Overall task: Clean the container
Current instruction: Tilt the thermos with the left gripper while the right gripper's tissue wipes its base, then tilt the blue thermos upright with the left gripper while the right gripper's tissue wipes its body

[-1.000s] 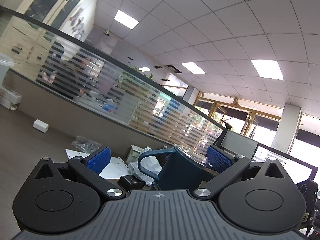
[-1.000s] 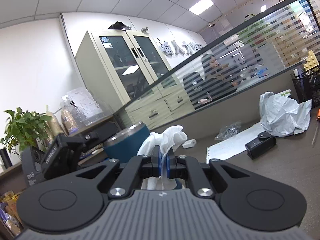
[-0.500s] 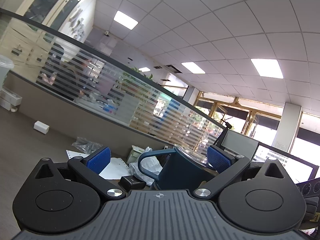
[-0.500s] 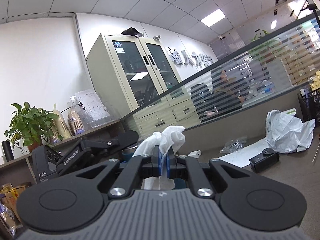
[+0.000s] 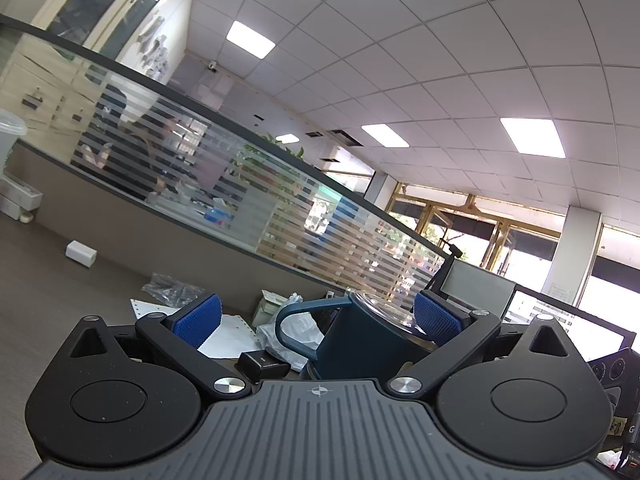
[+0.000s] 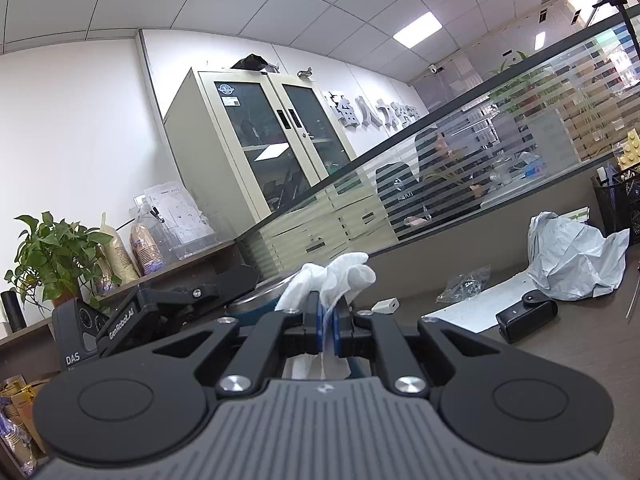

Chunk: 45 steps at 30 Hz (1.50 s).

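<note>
The right gripper has tilted upward and is clenched on a white tissue, now above the mug rim. The left gripper (fingers spread wide) stays around the mug, near the desk middle. Wiping seems under way.

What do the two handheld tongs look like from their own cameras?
Both tongs, left and right, share one build: grey ribbed top plate with a small crosshair mark, black linkage arms with silver pivot screws, round black housings, and blue textured pads. No cables or sleeves show.
</note>
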Available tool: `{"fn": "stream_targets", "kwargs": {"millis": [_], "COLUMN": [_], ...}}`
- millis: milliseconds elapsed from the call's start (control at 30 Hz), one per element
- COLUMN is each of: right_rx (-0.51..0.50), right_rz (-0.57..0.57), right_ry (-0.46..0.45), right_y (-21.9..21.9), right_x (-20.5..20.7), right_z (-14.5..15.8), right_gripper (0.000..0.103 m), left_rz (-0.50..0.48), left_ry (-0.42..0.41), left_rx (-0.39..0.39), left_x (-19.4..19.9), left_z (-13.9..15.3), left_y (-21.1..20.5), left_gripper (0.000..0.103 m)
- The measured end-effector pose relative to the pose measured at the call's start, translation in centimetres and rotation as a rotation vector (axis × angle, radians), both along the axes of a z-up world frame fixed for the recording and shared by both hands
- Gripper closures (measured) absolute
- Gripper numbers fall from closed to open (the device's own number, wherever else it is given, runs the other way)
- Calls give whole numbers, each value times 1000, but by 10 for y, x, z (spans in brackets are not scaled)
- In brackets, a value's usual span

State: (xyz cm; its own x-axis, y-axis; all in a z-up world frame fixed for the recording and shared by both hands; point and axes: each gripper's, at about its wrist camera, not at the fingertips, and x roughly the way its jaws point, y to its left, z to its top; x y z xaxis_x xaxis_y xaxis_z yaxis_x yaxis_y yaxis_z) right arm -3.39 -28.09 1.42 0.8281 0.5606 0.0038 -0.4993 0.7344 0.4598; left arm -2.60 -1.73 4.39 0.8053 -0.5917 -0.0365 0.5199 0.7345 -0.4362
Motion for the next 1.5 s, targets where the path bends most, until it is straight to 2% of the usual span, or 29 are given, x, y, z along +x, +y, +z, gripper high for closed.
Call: {"fn": "stream_targets", "kwargs": {"millis": [300,467,1000,1500], "right_rx": [-6,-44,-48,-93], "right_rz": [-6,-19,-15,-37], "right_ry": [-14,-9,77,97], "right_y": [2,7,6,11], "right_x": [7,8,15,13], "right_z": [4,0,-20,-25], "right_gripper": [93,93,93,93], "left_rz": [-2,-2,-2,-5], "left_ry": [0,-1,4,2], "left_rx": [2,1,-7,-7], "left_x": [0,1,6,4], "left_z": [0,0,2,0], "left_y": [2,2,4,0], "left_gripper": [0,0,0,0]}}
